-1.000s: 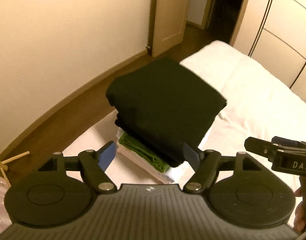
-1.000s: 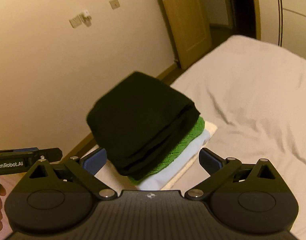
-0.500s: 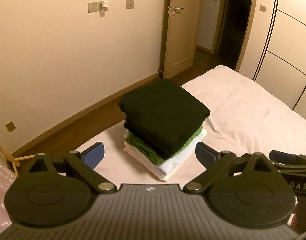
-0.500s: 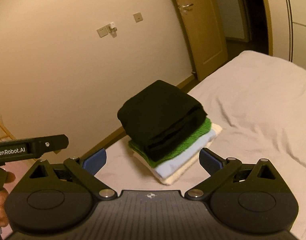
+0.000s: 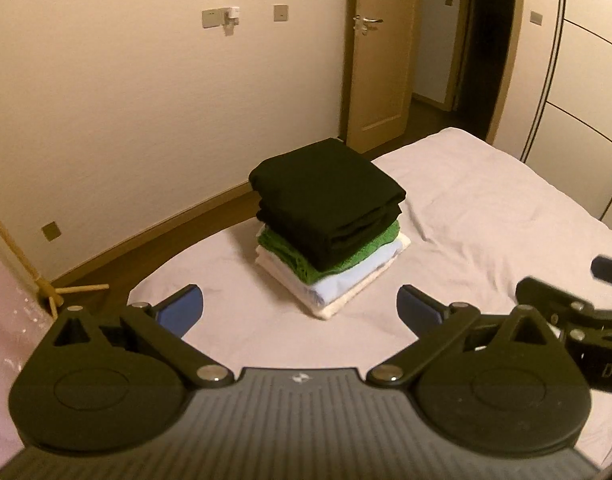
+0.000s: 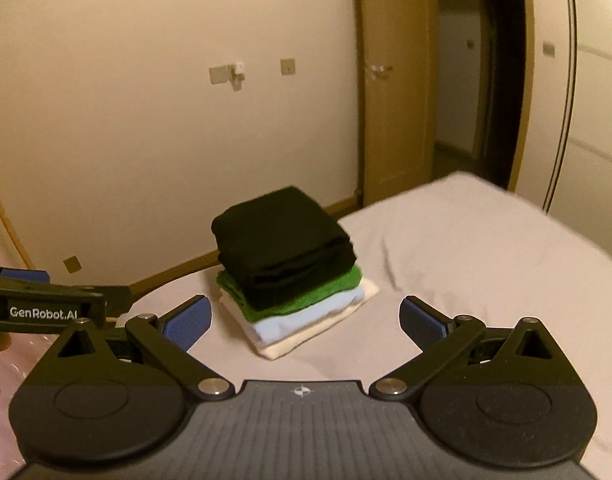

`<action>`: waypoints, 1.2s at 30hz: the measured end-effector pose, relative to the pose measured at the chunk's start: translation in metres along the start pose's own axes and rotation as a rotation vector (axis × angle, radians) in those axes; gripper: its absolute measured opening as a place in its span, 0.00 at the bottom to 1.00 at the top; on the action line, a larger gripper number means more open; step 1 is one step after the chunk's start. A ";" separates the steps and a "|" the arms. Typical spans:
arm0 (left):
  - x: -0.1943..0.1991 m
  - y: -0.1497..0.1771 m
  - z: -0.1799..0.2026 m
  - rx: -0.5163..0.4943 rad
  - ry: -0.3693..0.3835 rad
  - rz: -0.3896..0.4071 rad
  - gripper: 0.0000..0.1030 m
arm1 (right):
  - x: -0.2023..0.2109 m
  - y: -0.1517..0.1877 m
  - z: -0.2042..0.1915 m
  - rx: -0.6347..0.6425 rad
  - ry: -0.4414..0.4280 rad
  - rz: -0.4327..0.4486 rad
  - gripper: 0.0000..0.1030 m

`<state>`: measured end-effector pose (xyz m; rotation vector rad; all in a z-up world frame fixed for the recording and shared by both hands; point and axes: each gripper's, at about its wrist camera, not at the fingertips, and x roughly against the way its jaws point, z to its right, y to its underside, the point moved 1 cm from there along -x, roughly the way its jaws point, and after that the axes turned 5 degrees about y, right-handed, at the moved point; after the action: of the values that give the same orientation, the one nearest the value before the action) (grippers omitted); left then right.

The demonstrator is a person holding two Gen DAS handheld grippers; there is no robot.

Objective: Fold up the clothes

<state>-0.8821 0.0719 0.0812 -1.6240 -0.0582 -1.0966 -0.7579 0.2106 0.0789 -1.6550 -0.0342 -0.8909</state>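
From the left wrist cam, the left gripper (image 5: 299, 308) has its jaws spread wide and empty, with bare sheet between it and the folded stack (image 5: 328, 224), which sits near the bed (image 5: 486, 208) edge by the wall (image 5: 145, 100), corner pointing at the camera, black piece on top. Right wrist cam is much the same: the right gripper (image 6: 303, 318) is spread and empty, stack (image 6: 291, 264) well apart ahead, other gripper poking in at left, door (image 6: 394, 80) behind.

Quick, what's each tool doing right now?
Left tool: open, holding nothing.
Right tool: open, holding nothing.
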 end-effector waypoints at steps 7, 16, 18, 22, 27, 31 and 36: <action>0.020 0.025 0.006 0.024 -0.097 0.073 0.99 | 0.006 0.008 0.010 -0.035 0.054 -0.002 1.00; -0.003 0.044 0.008 0.089 -0.114 -0.012 0.99 | -0.029 0.013 0.011 0.033 -0.066 -0.134 1.00; -0.009 0.047 0.008 0.094 -0.115 -0.041 0.99 | -0.037 0.017 0.009 0.046 -0.058 -0.161 1.00; -0.018 0.050 0.011 0.080 -0.121 -0.064 0.99 | -0.054 0.023 0.006 0.071 -0.042 -0.215 1.00; -0.033 0.050 0.010 0.075 -0.140 -0.093 0.99 | -0.075 0.029 0.003 0.092 -0.034 -0.271 1.00; -0.045 0.050 0.008 0.078 -0.148 -0.116 0.99 | -0.090 0.031 0.002 0.085 -0.045 -0.299 1.00; -0.061 0.050 0.005 0.083 -0.159 -0.145 0.99 | -0.110 0.030 0.005 0.074 -0.050 -0.332 1.00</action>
<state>-0.8863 0.0869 0.0037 -1.6494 -0.3265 -1.0585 -0.8187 0.2525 -0.0077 -1.6279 -0.3809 -1.0829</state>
